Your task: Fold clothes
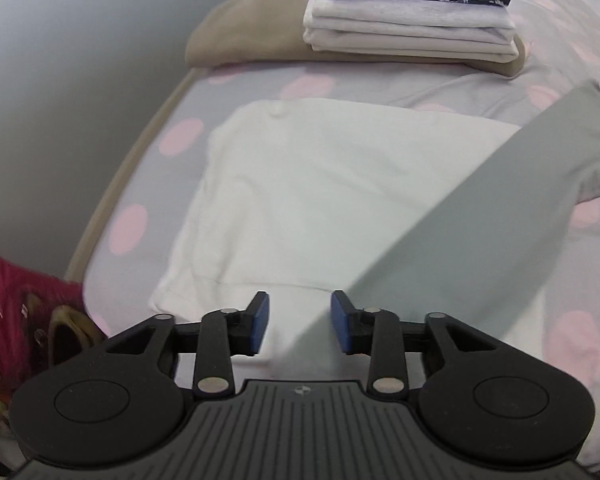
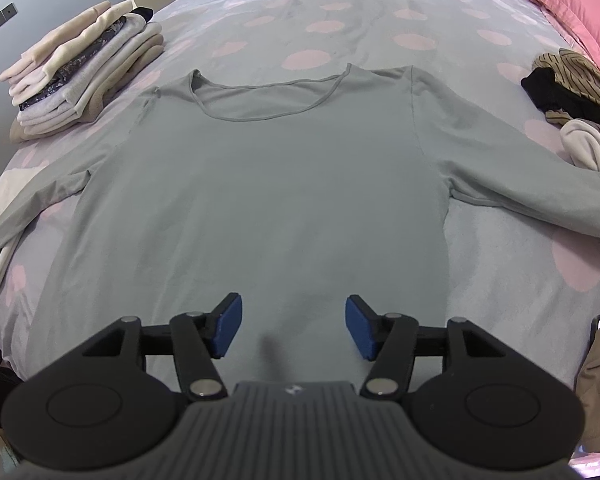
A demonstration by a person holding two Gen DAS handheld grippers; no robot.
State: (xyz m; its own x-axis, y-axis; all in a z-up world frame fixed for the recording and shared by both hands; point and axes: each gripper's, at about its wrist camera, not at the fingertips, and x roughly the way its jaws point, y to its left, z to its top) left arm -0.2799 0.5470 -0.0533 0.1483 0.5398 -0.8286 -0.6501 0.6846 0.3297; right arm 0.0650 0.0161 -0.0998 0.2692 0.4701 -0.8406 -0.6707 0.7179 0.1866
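A grey long-sleeved shirt (image 2: 268,184) lies flat on the bed, neckline away from me and both sleeves spread out. My right gripper (image 2: 294,328) hovers open over the shirt's lower hem, with nothing pinched between its blue pads. In the left wrist view the shirt's left sleeve (image 1: 480,216) runs diagonally across a white folded garment (image 1: 300,192). The sleeve's end lies under my left gripper (image 1: 300,322), which is open; its pads stand apart from the cloth.
A stack of folded clothes (image 2: 84,76) sits at the far left on a beige cloth (image 1: 240,36). An unfolded pile (image 2: 572,92) and a pink pillow (image 2: 572,4) lie at the right. The dotted bedsheet (image 2: 340,8) ends at the left bed edge (image 1: 112,200). A red garment (image 1: 16,300) shows nearby.
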